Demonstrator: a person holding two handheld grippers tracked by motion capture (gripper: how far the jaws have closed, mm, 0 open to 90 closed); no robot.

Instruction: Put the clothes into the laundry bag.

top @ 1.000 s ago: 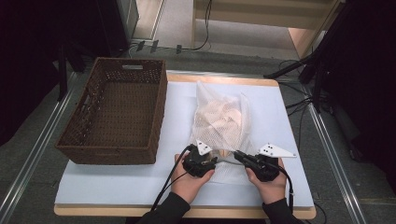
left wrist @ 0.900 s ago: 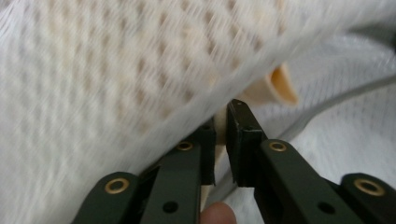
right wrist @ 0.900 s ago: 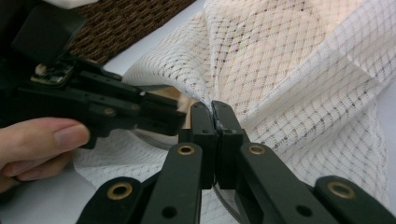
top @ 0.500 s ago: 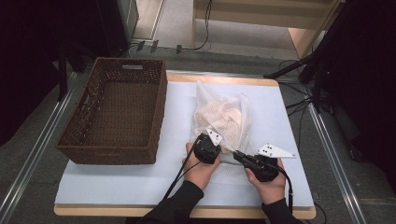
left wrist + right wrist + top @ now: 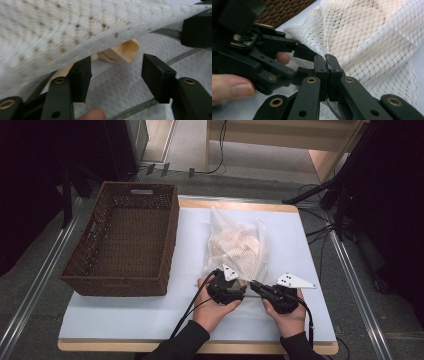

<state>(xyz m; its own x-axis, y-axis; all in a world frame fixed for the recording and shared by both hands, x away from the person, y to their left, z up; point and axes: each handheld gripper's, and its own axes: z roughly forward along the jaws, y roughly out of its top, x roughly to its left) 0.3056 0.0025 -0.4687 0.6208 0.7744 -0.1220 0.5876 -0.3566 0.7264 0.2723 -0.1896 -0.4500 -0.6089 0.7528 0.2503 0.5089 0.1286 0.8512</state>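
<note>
Mesh bag [image 5: 237, 245] on the desk [image 5: 125, 315], both grippers at its near edge.
High view: the bag lies right of the wicker basket [image 5: 127, 245]; the left gripper [image 5: 240, 287] and right gripper [image 5: 255, 284] meet at its near end. Left gripper view: jaws wide apart, holding nothing, under a lifted mesh fold beside a beige piece [image 5: 125, 51] inside. Right gripper view: jaws pressed together on the mesh hem.

A white mesh fabric bag [image 5: 237, 245] stuffed with pale tan wooden pieces [image 5: 123, 51] lies lengthwise on the light blue counter [image 5: 125, 312], just right of the basket, its near edge lifted and gaping open.
</note>
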